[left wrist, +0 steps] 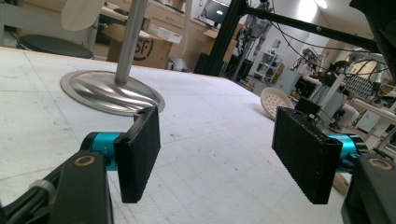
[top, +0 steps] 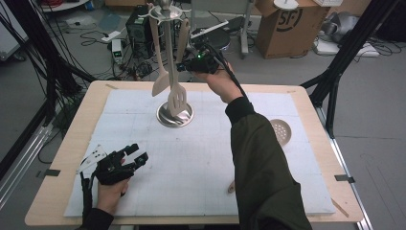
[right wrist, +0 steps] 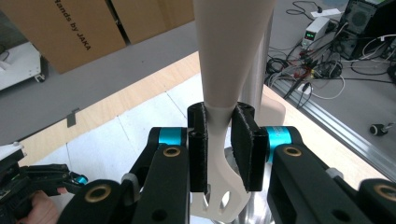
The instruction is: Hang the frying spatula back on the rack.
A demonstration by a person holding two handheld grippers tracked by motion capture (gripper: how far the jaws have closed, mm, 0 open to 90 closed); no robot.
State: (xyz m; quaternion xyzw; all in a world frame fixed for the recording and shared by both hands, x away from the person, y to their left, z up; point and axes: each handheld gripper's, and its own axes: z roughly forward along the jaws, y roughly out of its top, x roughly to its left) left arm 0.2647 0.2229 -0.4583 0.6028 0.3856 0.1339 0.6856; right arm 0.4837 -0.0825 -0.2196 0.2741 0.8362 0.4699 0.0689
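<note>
Clamped on the neck of the slotted spatula (right wrist: 219, 140), the right gripper (right wrist: 219, 149) has its two black pads pressed against the pale handle just above the slotted blade. From above, that right gripper (top: 194, 62) sits at about twelve o'clock over the table, held by a hand whose dark green sleeve (top: 261, 163) runs down toward six o'clock. The slotted spatula (top: 177, 96) hangs upright from the stand (top: 166, 19), its blade low over the round metal base (top: 165, 119). Just beside it, on the nine o'clock side, a wooden spoon (top: 160, 81) hangs from the same stand. The left gripper (top: 136, 155) rests on the white mat (top: 201, 163) at about seven o'clock, well apart from the stand, with its jaws standing wide and nothing between them. Along those jaws, the left gripper (left wrist: 215, 158) looks across the mat toward the metal base (left wrist: 107, 91) at roughly eleven o'clock. A round perforated skimmer (top: 281, 130) lies on the mat at about three o'clock, near the sleeve. Cardboard boxes (top: 285, 24) stand on the floor beyond the table (top: 72, 139).
</note>
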